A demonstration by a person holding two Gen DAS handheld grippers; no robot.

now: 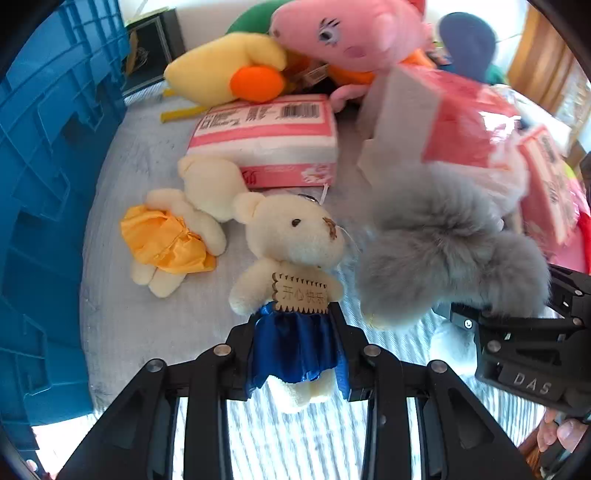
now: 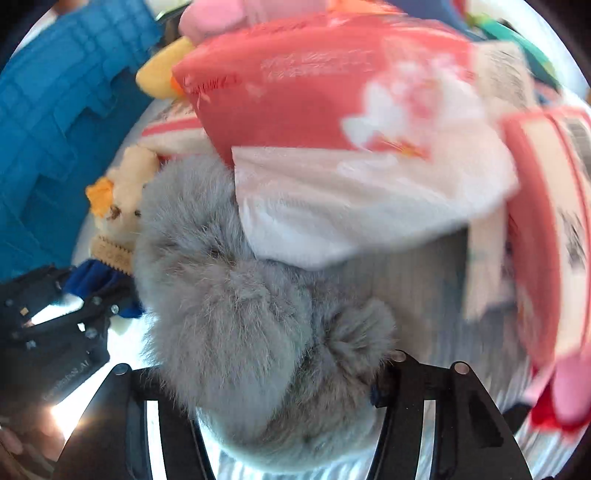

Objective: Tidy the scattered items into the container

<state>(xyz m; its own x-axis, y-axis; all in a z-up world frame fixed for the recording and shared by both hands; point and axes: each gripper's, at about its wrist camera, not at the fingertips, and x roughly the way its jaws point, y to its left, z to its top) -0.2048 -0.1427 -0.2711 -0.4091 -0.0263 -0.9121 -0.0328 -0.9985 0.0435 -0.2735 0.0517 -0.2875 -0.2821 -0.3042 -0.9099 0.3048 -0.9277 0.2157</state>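
Observation:
A small cream teddy bear (image 1: 295,236) in a blue skirt with a wooden tag hangs between the fingers of my left gripper (image 1: 295,350), which is shut on its skirt. Beside it on the right, a grey fluffy toy (image 1: 443,258) fills the gap of my right gripper (image 2: 269,376); both pads press into the fur (image 2: 240,295). A red and white tissue pack (image 2: 332,110), blurred and tilted, leans on top of the grey toy. The blue crate (image 1: 48,184) stands at the left in both views.
On the grey bedding (image 1: 129,325) lie a cream bear in a yellow dress (image 1: 166,240), a pink tissue pack (image 1: 266,136), a yellow duck plush (image 1: 229,66) and a pink pig plush (image 1: 351,33). More tissue packs (image 1: 550,184) crowd the right side.

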